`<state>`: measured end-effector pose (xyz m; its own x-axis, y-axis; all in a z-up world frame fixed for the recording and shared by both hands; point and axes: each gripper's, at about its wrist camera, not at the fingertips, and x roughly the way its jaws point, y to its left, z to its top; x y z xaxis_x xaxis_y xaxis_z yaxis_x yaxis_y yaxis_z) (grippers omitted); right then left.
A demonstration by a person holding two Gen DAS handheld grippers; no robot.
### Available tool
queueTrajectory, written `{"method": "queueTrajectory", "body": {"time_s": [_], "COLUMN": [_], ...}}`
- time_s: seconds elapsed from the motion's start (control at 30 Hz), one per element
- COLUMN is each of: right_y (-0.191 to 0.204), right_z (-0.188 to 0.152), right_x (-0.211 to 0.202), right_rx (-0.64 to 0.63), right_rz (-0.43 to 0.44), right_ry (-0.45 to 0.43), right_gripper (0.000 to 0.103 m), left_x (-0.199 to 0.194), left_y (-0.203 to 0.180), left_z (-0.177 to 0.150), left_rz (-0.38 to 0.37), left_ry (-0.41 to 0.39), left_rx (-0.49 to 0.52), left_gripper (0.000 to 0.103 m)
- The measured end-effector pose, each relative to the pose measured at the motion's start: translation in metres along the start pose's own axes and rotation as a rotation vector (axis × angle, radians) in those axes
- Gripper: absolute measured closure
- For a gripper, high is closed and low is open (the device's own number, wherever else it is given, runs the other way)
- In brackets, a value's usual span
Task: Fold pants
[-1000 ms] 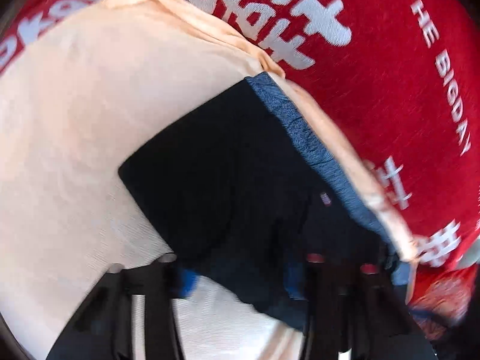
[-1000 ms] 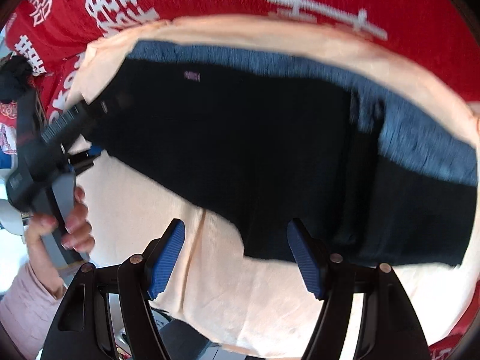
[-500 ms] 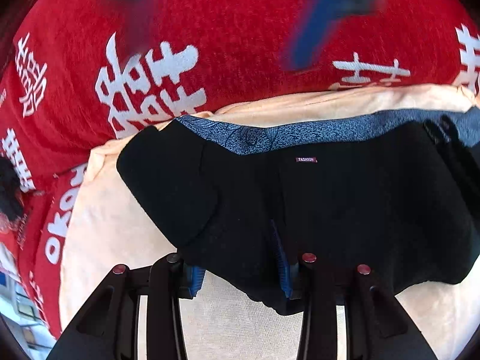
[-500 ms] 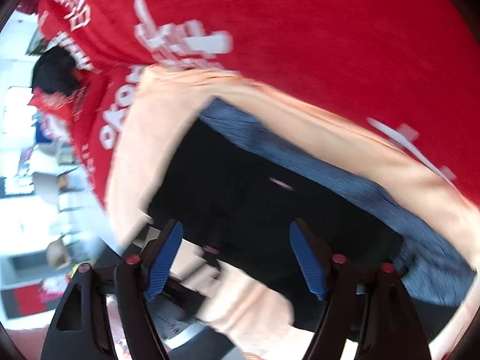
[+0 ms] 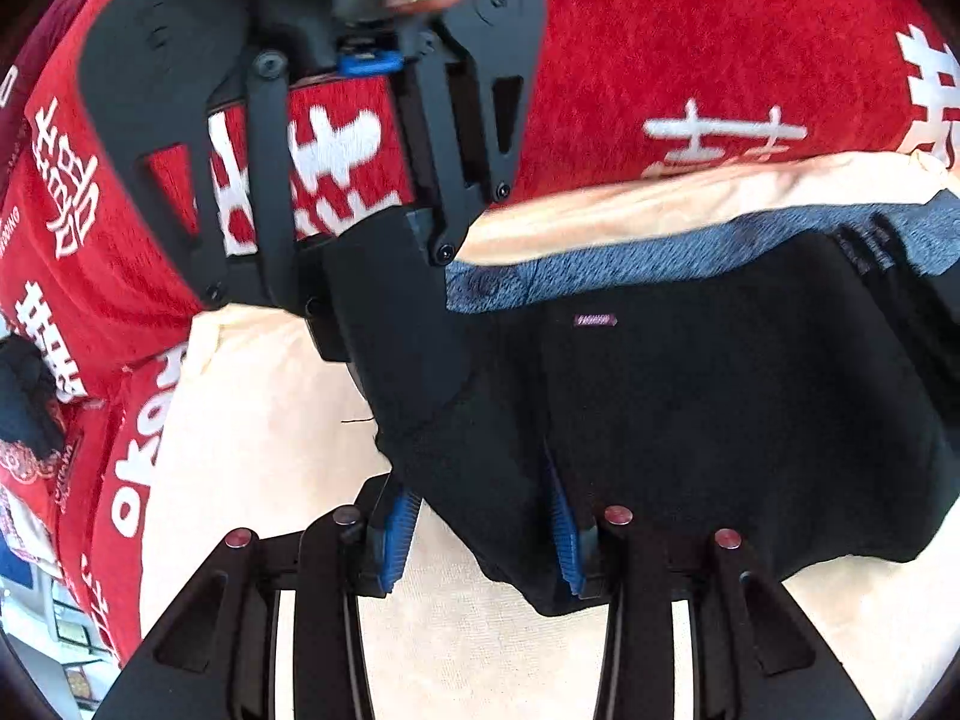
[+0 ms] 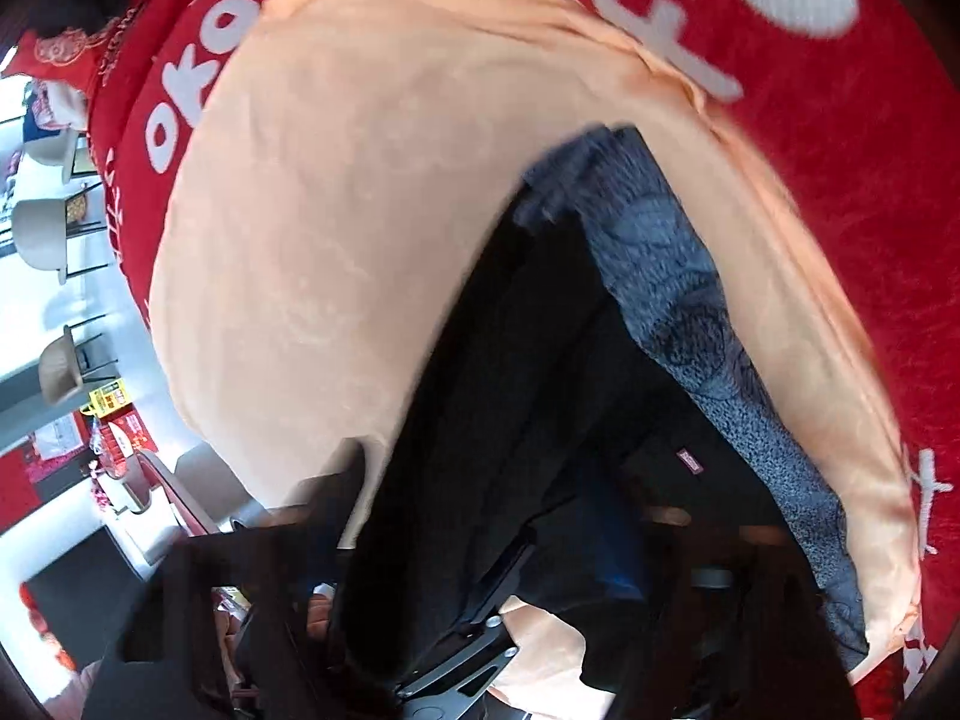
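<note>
1. On the peach-coloured towel cloth (image 5: 258, 420) spread over the red blanket with white lettering (image 5: 690, 60) lie the black fabric pants with a blue-grey patterned waistband (image 5: 720, 396); their waistband runs along the cloth's far edge.
2. Your left gripper (image 5: 480, 531) has its blue-padded jaws spread, with the near hem of the pants draped between them, not pinched.
3. Your right gripper (image 5: 360, 138) hovers over the waistband's left corner; whether it is spread or closed you cannot tell, since its own view is blurred.
4. Judge the pants soft, light and limp: they will sag and crease. Pinch through both layers at hem or waistband corners.
</note>
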<state>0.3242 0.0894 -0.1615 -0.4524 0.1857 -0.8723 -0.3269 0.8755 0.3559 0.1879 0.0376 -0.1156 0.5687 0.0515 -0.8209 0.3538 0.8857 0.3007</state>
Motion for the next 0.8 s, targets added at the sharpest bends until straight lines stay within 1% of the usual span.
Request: {"method": "queueTrajectory", "body": {"time_s": [0.1, 0.17, 0.27, 0.3, 0.37, 0.47, 0.5, 0.57, 0.67, 0.77, 0.8], "right_y": [-0.009, -0.017, -0.037, -0.043, -0.060, -0.087, -0.099, -0.114, -0.152, -0.188, -0.208], "right_z": [-0.016, -0.032, -0.063, -0.070, -0.097, -0.137, -0.155, -0.180, -0.235, -0.281, -0.304], "right_x": [-0.015, -0.028, -0.056, -0.063, -0.082, -0.104, -0.113, -0.122, -0.134, -0.139, -0.142], "right_rx": [0.005, 0.014, 0.044, 0.052, 0.078, 0.117, 0.132, 0.150, 0.196, 0.239, 0.255], "right_rz": [0.055, 0.114, 0.228, 0.254, 0.335, 0.423, 0.454, 0.488, 0.544, 0.587, 0.596], "right_ry": [-0.077, -0.125, -0.218, -0.238, -0.308, -0.392, -0.432, -0.482, -0.573, -0.638, -0.665], "right_gripper": [0.085, 0.085, 0.085, 0.085, 0.085, 0.085, 0.084, 0.084, 0.084, 0.084, 0.084], "left_x": [-0.016, -0.033, -0.058, -0.066, -0.082, -0.108, -0.118, -0.132, -0.147, -0.162, -0.165], "left_y": [-0.001, -0.002, -0.005, -0.006, -0.013, -0.036, -0.048, -0.071, -0.106, -0.152, -0.169], "left_z": [0.010, 0.021, 0.038, 0.043, 0.054, 0.071, 0.078, 0.089, 0.102, 0.113, 0.115], "left_rz": [-0.022, -0.040, -0.089, -0.109, -0.141, -0.170, -0.188, -0.218, -0.262, -0.304, -0.319], "left_ry": [-0.025, -0.046, -0.072, -0.081, -0.101, -0.128, -0.135, -0.141, -0.151, -0.155, -0.153], "left_rx": [-0.011, -0.016, -0.045, -0.056, -0.054, -0.032, -0.024, -0.005, 0.037, 0.110, 0.132], "left_gripper": [0.063, 0.063, 0.063, 0.062, 0.063, 0.062, 0.062, 0.062, 0.062, 0.062, 0.062]}}
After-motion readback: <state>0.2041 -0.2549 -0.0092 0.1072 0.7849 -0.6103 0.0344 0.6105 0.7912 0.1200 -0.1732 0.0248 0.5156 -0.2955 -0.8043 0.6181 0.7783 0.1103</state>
